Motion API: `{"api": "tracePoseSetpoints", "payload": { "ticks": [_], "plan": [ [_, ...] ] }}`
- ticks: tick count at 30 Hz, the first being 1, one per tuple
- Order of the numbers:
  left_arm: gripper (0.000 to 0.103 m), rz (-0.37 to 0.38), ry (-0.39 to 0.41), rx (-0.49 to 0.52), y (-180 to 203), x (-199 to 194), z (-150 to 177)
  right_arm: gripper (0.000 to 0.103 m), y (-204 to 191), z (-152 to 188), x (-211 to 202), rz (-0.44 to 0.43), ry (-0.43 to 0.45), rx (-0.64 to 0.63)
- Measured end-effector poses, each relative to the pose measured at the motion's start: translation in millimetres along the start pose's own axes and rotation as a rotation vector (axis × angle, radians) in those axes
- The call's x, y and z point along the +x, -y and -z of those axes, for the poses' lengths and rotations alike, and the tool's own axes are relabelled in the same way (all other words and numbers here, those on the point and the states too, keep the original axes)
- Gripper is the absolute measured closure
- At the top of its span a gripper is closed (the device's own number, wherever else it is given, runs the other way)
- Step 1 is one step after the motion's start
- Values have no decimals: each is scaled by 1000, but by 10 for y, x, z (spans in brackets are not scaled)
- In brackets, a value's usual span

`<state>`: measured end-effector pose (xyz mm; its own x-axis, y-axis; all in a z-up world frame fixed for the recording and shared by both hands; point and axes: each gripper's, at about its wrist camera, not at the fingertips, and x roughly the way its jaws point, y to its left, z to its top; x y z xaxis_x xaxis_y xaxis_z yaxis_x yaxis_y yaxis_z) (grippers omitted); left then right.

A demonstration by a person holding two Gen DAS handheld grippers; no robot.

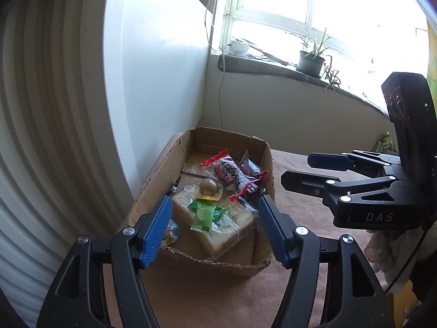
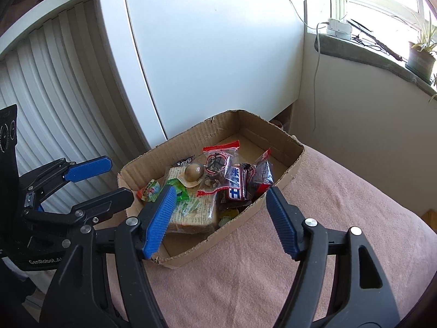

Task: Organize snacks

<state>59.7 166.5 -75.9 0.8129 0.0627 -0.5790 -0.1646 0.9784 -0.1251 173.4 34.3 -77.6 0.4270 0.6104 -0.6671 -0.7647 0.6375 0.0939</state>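
Brown corrugated cardboard box [image 2: 284, 176] sat on the pink fleece blanket [image 2: 314, 246], w/ the wrapped snacks piled inside: clear-wrapped cracker block [image 1: 218, 224], green candy wrapper [image 1: 204, 216], red-edged clear packet [image 2: 221, 158], dark choc bar [image 2: 236, 188]. You had the left gripper [image 1: 215, 227] and right gripper [image 2: 218, 216] both spread apart, nothing between the blue pads, hovering over the box's near rim, prob. because the load was already in.
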Motion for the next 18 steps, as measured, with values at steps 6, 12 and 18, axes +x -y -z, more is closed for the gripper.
{"api": "tracePoseSetpoints", "payload": {
  "ticks": [6, 12, 18],
  "plan": [
    [29, -63, 49, -3, 42, -334, 93, 9, -94, 156, -359, 59, 62, 27],
    [28, -103, 87, -38, 29, -581, 190, 1, -267, 347, -652, 148, 118, 19],
    [28, -127, 115, -39, 63, -765, 232, 1, -358, 506, -828, 180, 135, 27]
  ]
}}
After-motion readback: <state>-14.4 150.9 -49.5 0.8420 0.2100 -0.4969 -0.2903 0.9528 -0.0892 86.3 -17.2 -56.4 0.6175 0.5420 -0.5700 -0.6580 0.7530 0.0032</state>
